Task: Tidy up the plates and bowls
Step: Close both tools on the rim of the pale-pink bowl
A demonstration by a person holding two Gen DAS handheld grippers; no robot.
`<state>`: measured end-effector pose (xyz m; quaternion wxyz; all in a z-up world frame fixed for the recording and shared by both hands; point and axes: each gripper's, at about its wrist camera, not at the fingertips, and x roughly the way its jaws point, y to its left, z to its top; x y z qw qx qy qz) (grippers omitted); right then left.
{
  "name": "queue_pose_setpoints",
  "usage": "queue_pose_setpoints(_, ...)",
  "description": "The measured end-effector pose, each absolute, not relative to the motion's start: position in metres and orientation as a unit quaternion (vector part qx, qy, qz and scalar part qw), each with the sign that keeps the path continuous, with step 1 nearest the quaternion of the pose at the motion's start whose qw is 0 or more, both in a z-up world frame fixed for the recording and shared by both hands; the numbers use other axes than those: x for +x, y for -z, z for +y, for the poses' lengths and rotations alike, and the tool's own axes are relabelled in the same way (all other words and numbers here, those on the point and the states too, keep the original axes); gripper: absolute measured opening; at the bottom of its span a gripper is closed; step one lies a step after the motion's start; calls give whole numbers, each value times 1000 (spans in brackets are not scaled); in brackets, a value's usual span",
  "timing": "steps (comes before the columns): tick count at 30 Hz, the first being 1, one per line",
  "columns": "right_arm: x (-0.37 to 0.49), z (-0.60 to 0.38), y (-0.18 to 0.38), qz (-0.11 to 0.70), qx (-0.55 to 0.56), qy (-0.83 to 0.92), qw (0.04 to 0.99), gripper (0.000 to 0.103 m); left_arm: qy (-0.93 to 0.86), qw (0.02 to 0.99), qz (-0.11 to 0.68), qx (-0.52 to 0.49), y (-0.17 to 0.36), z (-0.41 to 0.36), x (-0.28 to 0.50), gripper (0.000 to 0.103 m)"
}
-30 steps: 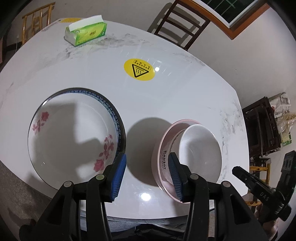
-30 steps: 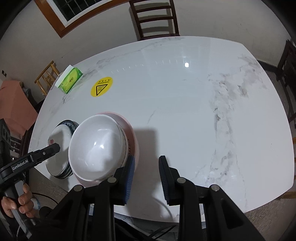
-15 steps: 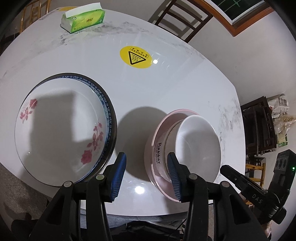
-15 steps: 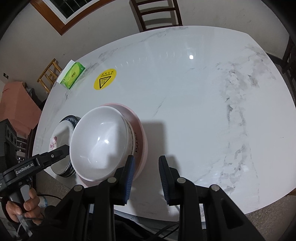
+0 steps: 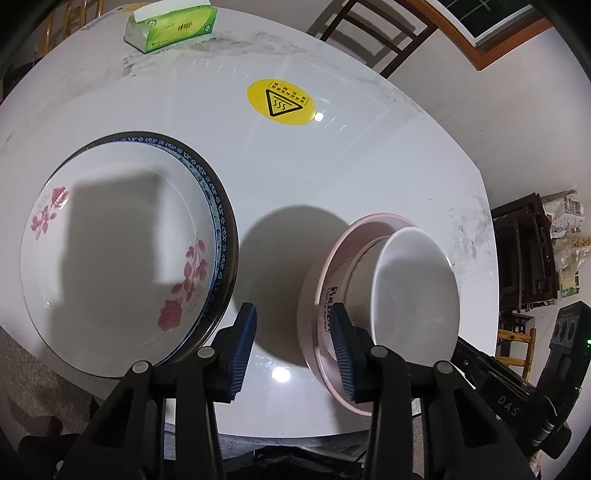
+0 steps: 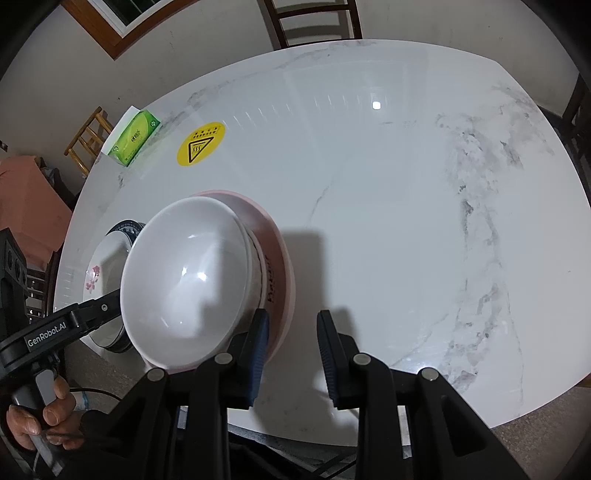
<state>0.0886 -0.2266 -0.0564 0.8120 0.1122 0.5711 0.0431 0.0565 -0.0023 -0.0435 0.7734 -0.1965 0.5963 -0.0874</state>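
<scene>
On the white marble table (image 5: 332, 177) a floral white plate (image 5: 110, 251) lies on a blue-rimmed plate (image 5: 221, 221) at the left. To the right, a white bowl (image 5: 417, 288) sits nested in a pink bowl (image 5: 317, 295). My left gripper (image 5: 291, 347) hovers over the bare strip between plates and bowls; its jaws are closing with nothing between them. My right gripper (image 6: 291, 354) stands open just right of the pink bowl (image 6: 280, 266), its left pad beside the rim, over bare table. The white bowl (image 6: 184, 280) hides most of the plates (image 6: 107, 266).
A green tissue box (image 5: 170, 24) and a yellow warning sticker (image 5: 282, 101) lie farther back on the table. A dark wooden chair (image 6: 314, 18) stands behind the far edge. A hand (image 6: 33, 417) holds the left gripper's handle by the near table edge.
Both grippers have come down closer to the table, so the dishes look larger. The left gripper's pads have drawn a little nearer each other. The dishes have not moved.
</scene>
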Motion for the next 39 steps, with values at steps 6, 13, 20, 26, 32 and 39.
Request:
queue_pose_setpoints(6,93,-225,62,577,107,-37,809,27,79,769,605,-193,51,-3,58,33)
queue_pose_setpoints(13,100,-221,67,581,104,-32,806,27,76,765,611,-188,58,-5,62,30)
queue_pose_setpoints(20,107,-219,74,586,96,-28,804,27,77,764,613,-187,61,-8,65,27)
queue_pose_setpoints(26,110,-221,76,587,108,-31,802,27,82,765,611,-186,60,-11,68,23)
queue_pose_setpoints(32,110,-221,76,586,107,-28,803,27,83,760,614,-197,61,-11,70,21)
queue_pose_setpoints(39,110,-219,75,586,101,-22,804,27,97,763,609,-194,59,-16,69,7)
